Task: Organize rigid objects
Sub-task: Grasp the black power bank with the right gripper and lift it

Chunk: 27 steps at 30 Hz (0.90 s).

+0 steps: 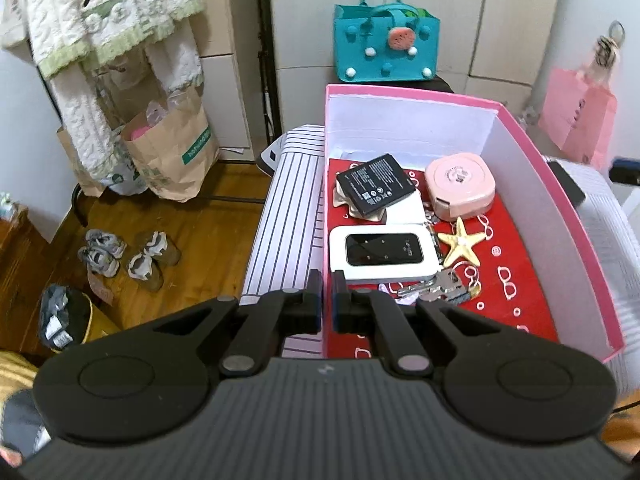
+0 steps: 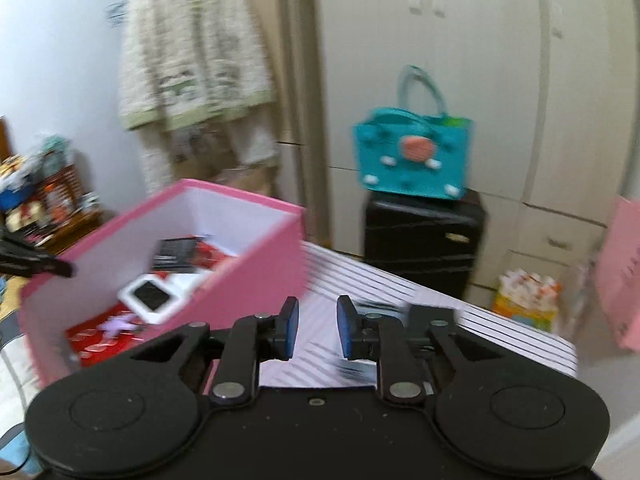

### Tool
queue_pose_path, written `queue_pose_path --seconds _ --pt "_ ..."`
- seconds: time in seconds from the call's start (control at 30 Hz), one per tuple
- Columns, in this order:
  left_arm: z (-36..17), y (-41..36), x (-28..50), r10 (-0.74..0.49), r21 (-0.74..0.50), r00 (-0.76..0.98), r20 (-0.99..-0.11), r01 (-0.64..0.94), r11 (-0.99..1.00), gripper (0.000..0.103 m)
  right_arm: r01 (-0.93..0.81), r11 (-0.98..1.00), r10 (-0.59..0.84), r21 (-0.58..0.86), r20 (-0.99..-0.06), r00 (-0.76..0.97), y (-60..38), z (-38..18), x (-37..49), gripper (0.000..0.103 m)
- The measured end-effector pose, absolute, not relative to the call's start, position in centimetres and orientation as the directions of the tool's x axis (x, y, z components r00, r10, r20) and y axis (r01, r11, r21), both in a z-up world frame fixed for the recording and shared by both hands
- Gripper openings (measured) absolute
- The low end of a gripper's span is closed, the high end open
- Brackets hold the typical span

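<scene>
Tongs of the left hand [image 1: 327, 300]: matte black linkage arms with blue-edged pads, clamped on the near left wall of the pink box [image 1: 560, 184], one pad outside, one inside, tilted downward over the box. The box is rectangular cardboard, pink outside, white inside, with a red liner printed with small white spectacles. It sits on a white cover with thin dark stripes [image 1: 288, 216].

Left wrist view, contents from left to right: a flat black battery pack [image 1: 376, 185] lying tilted on a white block; nearer, a glossy white pocket router [image 1: 382, 255] with rounded corners and a black screen; a bunch of metal keys [image 1: 438, 290] at the near edge; a rough pale-yellow starfish [image 1: 462, 243]; and, at the far right, a smooth pink rounded-square case [image 1: 460, 190]. Beyond the box stands a teal felt bag [image 1: 386, 46] with pompoms.

Tongs of the right hand [image 2: 318, 330]: same black build, blue pads standing apart with nothing between them, held to the right of the box above the striped cover. This view is motion-blurred. It alone shows the box's outer pink right wall, the black ribbed suitcase [image 2: 424, 240] under the teal bag, and a dark flat object, too blurred to identify, on the striped cover behind the right finger. The starfish, keys and pink case appear sharply only in the left wrist view.
</scene>
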State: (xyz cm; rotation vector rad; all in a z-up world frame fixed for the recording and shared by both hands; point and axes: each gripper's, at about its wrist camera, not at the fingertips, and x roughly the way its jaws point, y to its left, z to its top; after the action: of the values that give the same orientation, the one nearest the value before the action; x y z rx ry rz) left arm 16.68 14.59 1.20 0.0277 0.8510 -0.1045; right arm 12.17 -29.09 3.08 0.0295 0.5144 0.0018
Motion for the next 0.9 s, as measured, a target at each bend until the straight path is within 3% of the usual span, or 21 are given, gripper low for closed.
queue_pose_path --seconds 0.17,0.37,0.47,0.6,0.83,0.9 --pt "1.2 14.3 16.7 -0.06 -0.003 0.653 -0.755 0.088 0.996 0.004 0.092 0.996 -0.073 0.011 -0.517 0.853 -33.6 0.8 12.1 0.038" --pt "1.2 13.9 16.8 -0.045 0.013 0.652 -0.757 0.084 0.996 0.007 0.133 0.991 -0.107 0.005 -0.566 0.818 -35.9 -1.7 15.1 0.04" --pt "1.2 13.7 16.8 -0.036 0.02 0.652 -0.757 0.079 0.997 0.007 0.131 0.991 -0.087 0.034 -0.586 0.806 -36.6 -2.6 17.5 0.047" --pt "1.2 13.7 16.8 -0.038 0.018 0.649 -0.76 0.079 0.997 0.007 0.169 0.986 -0.128 0.011 -0.606 0.785 -37.1 -4.1 19.6 0.049" --pt "1.2 13.9 16.8 -0.054 0.009 0.647 -0.76 0.093 0.996 0.007 0.154 0.987 -0.089 0.055 -0.608 0.789 -37.5 -4.8 20.6 0.069" --pt "1.2 14.1 16.7 -0.061 -0.001 0.651 -0.757 0.093 0.996 0.007 0.154 0.985 -0.077 0.073 -0.617 0.783 -37.6 -5.1 20.9 0.069"
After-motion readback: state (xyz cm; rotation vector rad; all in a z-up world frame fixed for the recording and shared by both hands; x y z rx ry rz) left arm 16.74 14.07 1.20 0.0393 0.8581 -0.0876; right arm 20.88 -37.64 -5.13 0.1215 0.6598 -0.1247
